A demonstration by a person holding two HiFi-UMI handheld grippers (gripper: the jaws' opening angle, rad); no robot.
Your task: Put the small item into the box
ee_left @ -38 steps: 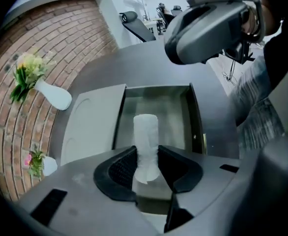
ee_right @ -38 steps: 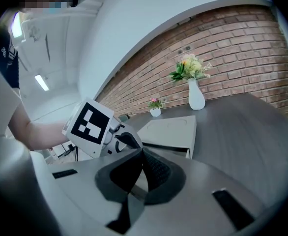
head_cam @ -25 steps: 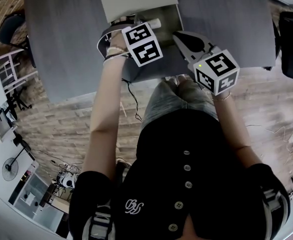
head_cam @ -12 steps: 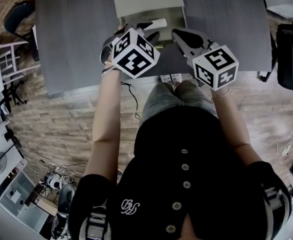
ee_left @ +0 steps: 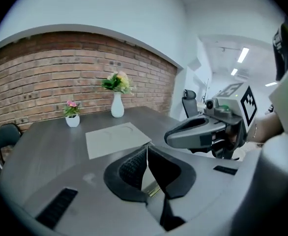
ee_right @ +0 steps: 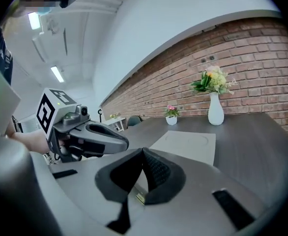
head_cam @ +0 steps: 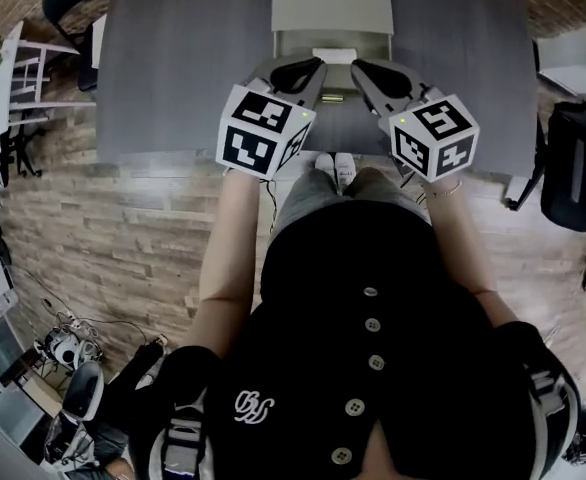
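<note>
Lying near closed left claw (head_cam: 317,67): small item (head_cam: 333,97).

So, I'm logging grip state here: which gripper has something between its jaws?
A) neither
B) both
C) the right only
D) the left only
A: in their own views, the left gripper and the right gripper each show jaws pressed together at the tips with nothing between them.

Grey table, brick wall, flowers — the room itself

A dark grey table (head_cam: 173,68) stands on a plank floor (head_cam: 103,228). Toward its far edge at twelve o'clock is a tall white vase (ee_left: 117,104) of flowers, at eleven a small pot (ee_left: 72,119) with a pink bloom — brick wall (ee_left: 45,68) behind. A black chair (head_cam: 573,158) sits at three o'clock.
</note>
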